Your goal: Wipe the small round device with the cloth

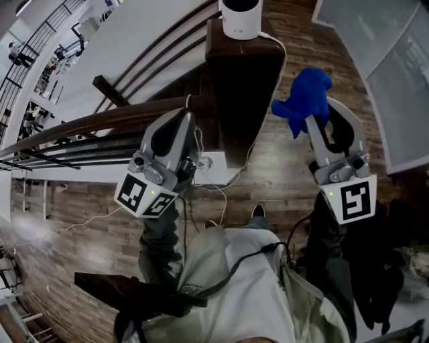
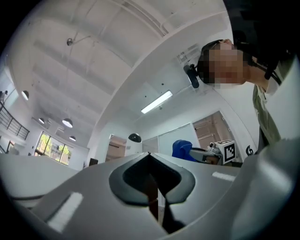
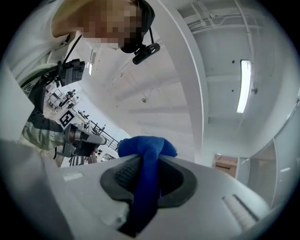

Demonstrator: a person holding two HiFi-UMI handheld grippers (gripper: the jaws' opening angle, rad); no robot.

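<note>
Left gripper [image 1: 182,115]: jaws closed together, nothing between them. Right gripper [image 1: 316,119]: clamped on the blue cloth [image 1: 305,97]. The white device [image 1: 240,17] stands on a dark shelf [image 1: 244,80], apart from both grippers.

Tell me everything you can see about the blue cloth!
The cloth is bright blue and looks soft, all scrunched into a lump. The right gripper pinches it between its shut jaws: a strip runs down between them, and the bunched end pokes out past the tips. It is held up in the air and touches nothing else.
</note>
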